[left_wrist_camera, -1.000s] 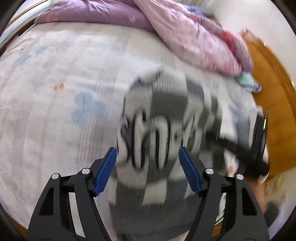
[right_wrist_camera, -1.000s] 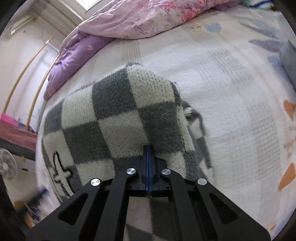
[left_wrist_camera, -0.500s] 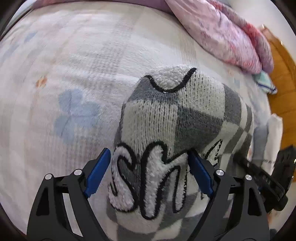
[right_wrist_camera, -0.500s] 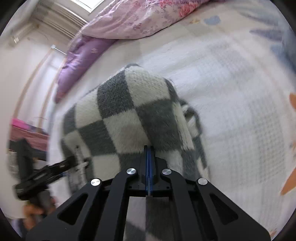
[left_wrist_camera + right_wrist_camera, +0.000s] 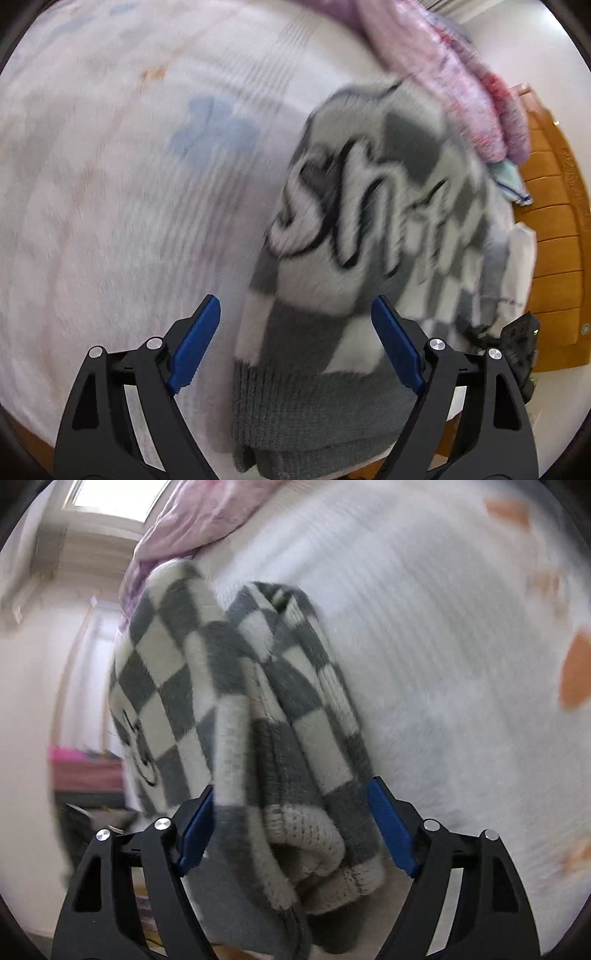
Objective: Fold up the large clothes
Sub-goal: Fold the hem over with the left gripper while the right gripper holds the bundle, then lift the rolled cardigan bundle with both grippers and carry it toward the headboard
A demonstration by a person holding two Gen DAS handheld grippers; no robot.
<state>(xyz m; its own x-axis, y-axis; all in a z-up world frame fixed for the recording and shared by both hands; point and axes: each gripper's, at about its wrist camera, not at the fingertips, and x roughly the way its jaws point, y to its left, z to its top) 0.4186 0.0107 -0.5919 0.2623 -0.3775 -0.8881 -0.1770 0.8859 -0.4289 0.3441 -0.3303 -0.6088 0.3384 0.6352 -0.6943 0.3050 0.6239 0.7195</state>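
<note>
A grey and white checkered knit sweater (image 5: 369,221) with black script lettering lies folded on the bed. In the left wrist view it sits ahead and right of my left gripper (image 5: 295,343), which is open, its grey hem between the blue pads without contact. In the right wrist view the folded sweater (image 5: 236,709) bunches up close, and my right gripper (image 5: 291,830) is open with the rolled edge between its fingers. The other gripper (image 5: 517,343) shows dark at the sweater's right edge.
The bed sheet (image 5: 110,166) is white with blue and orange flower prints. A pink and purple quilt (image 5: 461,74) is heaped at the head of the bed. A wooden bed frame (image 5: 554,221) runs along the right. A window (image 5: 110,498) and wall are at the left.
My right gripper has opened and let go of the sweater. The left gripper stayed open and pulled back to the left; both views are motion-blurred.
</note>
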